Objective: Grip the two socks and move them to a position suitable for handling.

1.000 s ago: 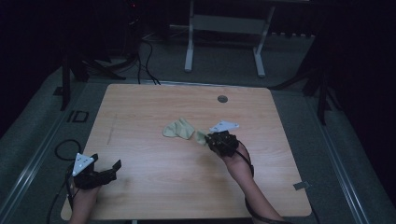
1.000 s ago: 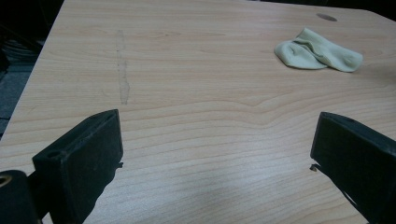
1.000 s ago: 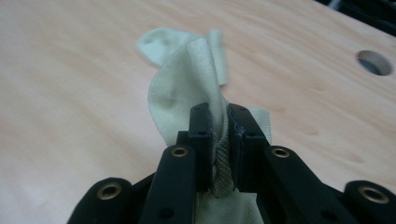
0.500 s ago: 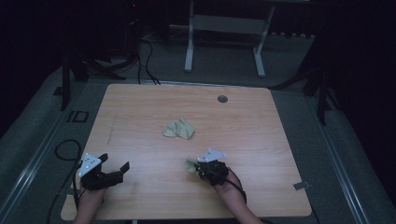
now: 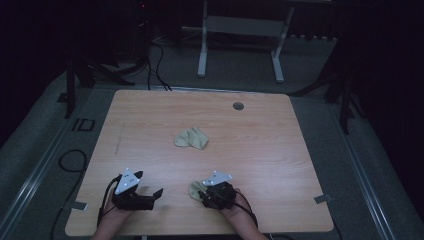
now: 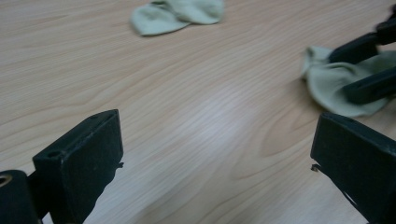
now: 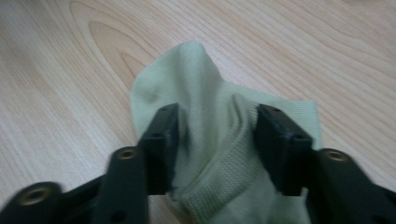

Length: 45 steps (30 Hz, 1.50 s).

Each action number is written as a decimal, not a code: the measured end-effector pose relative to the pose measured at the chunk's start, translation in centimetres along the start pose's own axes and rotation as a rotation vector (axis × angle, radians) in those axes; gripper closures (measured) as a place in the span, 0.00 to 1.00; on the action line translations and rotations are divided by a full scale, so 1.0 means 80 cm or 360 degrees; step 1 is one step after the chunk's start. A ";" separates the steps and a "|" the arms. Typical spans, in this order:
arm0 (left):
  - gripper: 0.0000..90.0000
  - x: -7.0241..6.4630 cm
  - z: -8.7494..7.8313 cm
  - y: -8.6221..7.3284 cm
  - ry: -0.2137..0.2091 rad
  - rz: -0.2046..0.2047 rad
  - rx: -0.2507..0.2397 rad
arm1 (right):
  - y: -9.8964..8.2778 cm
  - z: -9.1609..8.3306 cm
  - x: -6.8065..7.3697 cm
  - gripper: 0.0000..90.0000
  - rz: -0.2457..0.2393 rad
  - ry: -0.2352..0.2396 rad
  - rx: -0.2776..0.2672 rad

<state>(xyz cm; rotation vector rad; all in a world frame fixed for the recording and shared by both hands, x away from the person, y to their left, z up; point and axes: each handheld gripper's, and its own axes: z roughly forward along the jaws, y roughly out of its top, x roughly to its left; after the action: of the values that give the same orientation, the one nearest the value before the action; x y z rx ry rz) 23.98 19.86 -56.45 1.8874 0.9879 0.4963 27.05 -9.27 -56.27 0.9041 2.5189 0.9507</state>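
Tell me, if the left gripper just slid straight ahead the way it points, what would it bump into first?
Probably nothing soon: bare table lies ahead of the open left gripper. The sock in the right gripper sits off to one side.

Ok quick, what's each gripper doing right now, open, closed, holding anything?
Left gripper: open, jaws spread wide over bare table, holding nothing.
Right gripper: shut on the pale green sock, fabric bunched between its jaws.

Two pale green knitted socks on the light wooden surface (image 5: 280, 150): one crumpled sock (image 5: 191, 138) near the middle of that surface, one bunched sock (image 5: 196, 189) near its front edge. Two black handheld grippers, left gripper (image 5: 150, 192) and right gripper (image 5: 206, 196), also by that front edge. One small round dark hole (image 5: 238, 106) near the far edge.
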 end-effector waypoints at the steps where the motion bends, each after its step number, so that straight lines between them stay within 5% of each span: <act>1: 0.03 -0.003 0.001 0.002 -0.0016 0.0005 0.0002 | 0.000 0.000 0.001 0.49 0.0005 0.0012 0.0004; 6: 0.03 -0.020 0.009 0.022 -0.0096 -0.0048 -0.0084 | 0.015 -0.023 -0.007 0.42 0.0046 0.0079 -0.0061; 9: 0.08 -0.031 0.013 0.036 -0.0197 -0.0075 -0.0053 | 0.030 -0.051 -0.025 0.42 0.0081 0.0093 -0.0132; 11: 0.24 -0.043 0.014 0.044 -0.0314 -0.0048 -0.0089 | 0.035 -0.063 -0.032 0.51 0.0088 0.0085 -0.0168; 14: 0.58 -0.057 0.018 0.050 -0.0389 0.0035 -0.0104 | 0.033 -0.065 -0.034 0.61 0.0106 0.0096 -0.0170; 15: 0.58 -0.074 0.028 0.056 -0.0465 0.0149 -0.0050 | 0.030 -0.064 -0.033 0.65 0.0107 0.0100 -0.0167; 16: 0.80 -0.081 0.035 0.057 -0.0474 0.0188 -0.0005 | 0.024 -0.055 -0.029 0.70 0.0097 0.0120 -0.0130; 19: 0.96 -0.094 0.058 0.054 -0.0494 0.0248 0.0176 | 0.016 -0.040 -0.022 0.70 0.0075 0.0131 -0.0073; 22: 0.98 -0.100 0.071 0.049 -0.0472 0.0318 0.0320 | 0.012 -0.031 -0.020 0.66 0.0078 0.0139 -0.0041; 26: 0.99 -0.096 0.083 0.040 -0.0433 0.0312 0.0457 | 0.005 -0.016 -0.019 0.67 0.0034 0.0098 0.0039; 35: 0.99 -0.091 0.084 0.037 -0.0427 0.0294 0.0457 | 0.001 -0.013 -0.022 0.91 0.0019 0.0056 0.0089; 39: 0.99 -0.090 0.084 0.036 -0.0429 0.0296 0.0453 | 0.005 -0.021 -0.022 0.92 0.0003 0.0059 0.0066; 45: 0.99 -0.092 0.084 0.036 -0.0417 0.0317 0.0448 | 0.013 -0.071 -0.044 0.92 0.0068 0.0047 -0.0075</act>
<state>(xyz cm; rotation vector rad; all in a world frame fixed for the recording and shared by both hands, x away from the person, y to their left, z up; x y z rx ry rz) 25.38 9.58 -56.82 2.2499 0.7289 0.2217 27.54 -13.69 -51.21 0.9400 2.4998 1.0391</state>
